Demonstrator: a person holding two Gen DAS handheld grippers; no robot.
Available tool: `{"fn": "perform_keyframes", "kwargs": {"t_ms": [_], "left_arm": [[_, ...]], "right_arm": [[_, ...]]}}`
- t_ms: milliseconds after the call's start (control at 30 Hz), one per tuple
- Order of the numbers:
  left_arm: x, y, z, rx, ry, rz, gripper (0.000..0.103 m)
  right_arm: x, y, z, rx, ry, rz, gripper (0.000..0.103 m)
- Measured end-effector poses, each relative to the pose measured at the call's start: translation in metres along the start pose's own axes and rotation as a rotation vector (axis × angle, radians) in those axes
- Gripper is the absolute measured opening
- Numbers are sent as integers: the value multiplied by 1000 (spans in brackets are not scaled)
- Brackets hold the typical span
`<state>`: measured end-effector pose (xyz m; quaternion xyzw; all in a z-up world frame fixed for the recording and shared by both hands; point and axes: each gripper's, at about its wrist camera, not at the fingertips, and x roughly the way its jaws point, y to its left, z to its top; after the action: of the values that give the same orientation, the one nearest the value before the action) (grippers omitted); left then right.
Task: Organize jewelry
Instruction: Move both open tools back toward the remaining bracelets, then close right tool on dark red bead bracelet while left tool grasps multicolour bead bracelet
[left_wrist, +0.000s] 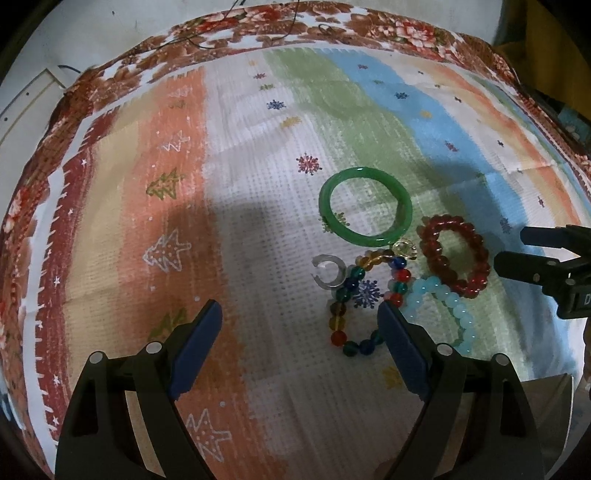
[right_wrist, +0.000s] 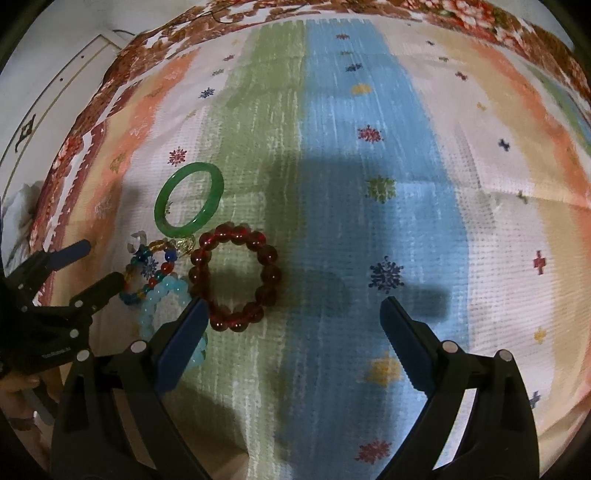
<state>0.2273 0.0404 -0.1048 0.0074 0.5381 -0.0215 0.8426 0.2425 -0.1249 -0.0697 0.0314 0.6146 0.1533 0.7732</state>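
A green bangle (left_wrist: 365, 206) lies flat on the striped cloth (left_wrist: 258, 129), seen too in the right wrist view (right_wrist: 189, 200). Next to it lie a dark red bead bracelet (left_wrist: 456, 254) (right_wrist: 234, 277), a multicoloured bead bracelet (left_wrist: 364, 299) (right_wrist: 151, 271), a pale blue bead bracelet (left_wrist: 445, 306) (right_wrist: 166, 306) and a small clear open ring (left_wrist: 327, 271) (right_wrist: 135, 240). My left gripper (left_wrist: 299, 319) is open and empty, just left of the multicoloured bracelet. My right gripper (right_wrist: 291, 314) is open and empty, its left finger over the pale blue beads.
The cloth covers a table with a floral brown border (left_wrist: 369, 26). The right gripper shows at the right edge of the left wrist view (left_wrist: 535, 258); the left gripper shows at the left of the right wrist view (right_wrist: 74, 269). A grey box corner (left_wrist: 550, 398) sits lower right.
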Motion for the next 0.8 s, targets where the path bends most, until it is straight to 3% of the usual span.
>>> {"fn": "perform_keyframes", "kwargs": {"t_ms": [400,567,733,800], "left_arm": [[21,-1,-2,23,33,3,82],[21,-2,-3,37,30,-19,74],[21,-9,-3,69,24,-30,60],[20,-11,-4,85,20,-34,48]], "right_arm": [[21,3,6,-34,13,-69,93],[25,9,6,-71,11,-101,91],[25,15,5,-117,12,-121,68],[24,17,5,-126,13,-107,48]]}}
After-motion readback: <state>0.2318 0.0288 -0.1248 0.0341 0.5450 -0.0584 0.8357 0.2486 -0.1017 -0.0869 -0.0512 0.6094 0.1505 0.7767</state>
